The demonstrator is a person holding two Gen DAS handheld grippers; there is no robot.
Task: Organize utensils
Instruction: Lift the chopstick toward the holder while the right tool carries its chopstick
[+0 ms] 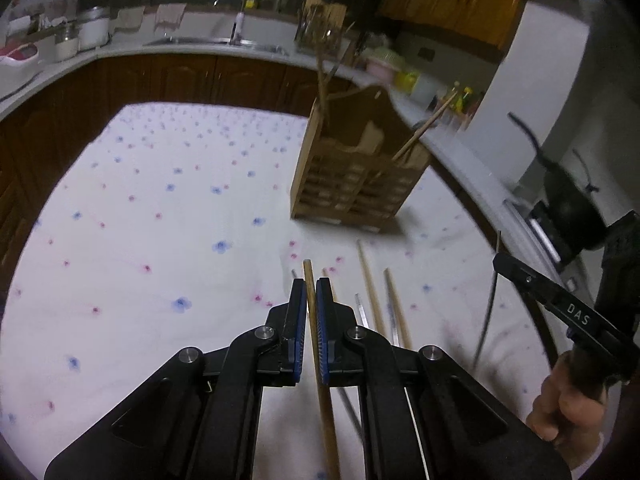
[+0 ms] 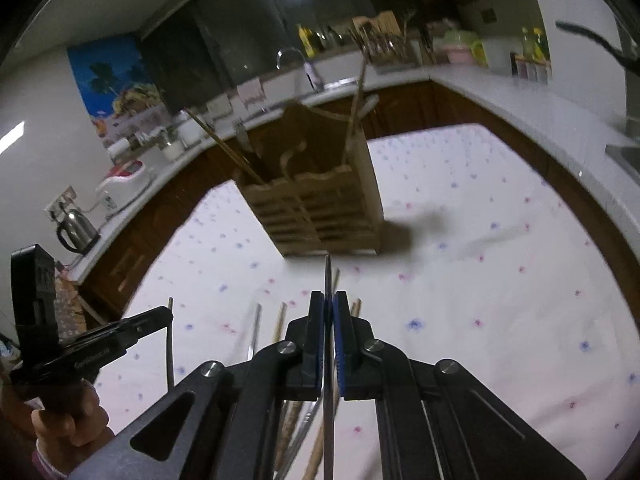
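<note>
My left gripper (image 1: 311, 285) is shut on a wooden chopstick (image 1: 309, 276) that runs along its fingers above the tablecloth. My right gripper (image 2: 328, 298) is shut on a thin metal chopstick (image 2: 328, 272); in the left wrist view it shows at the right edge (image 1: 500, 260) with that dark stick hanging down. A wooden utensil caddy (image 1: 356, 176) stands on the table ahead with chopsticks leaning in its compartments; it also shows in the right wrist view (image 2: 320, 208). Loose wooden and metal chopsticks (image 1: 374, 292) lie on the cloth below the grippers.
The table has a white cloth with blue and pink flowers (image 1: 160, 220). A curved kitchen counter (image 1: 120, 52) with sink, jars and a kettle (image 2: 78, 228) runs behind it. A black wok (image 1: 572, 208) sits on the stove at right.
</note>
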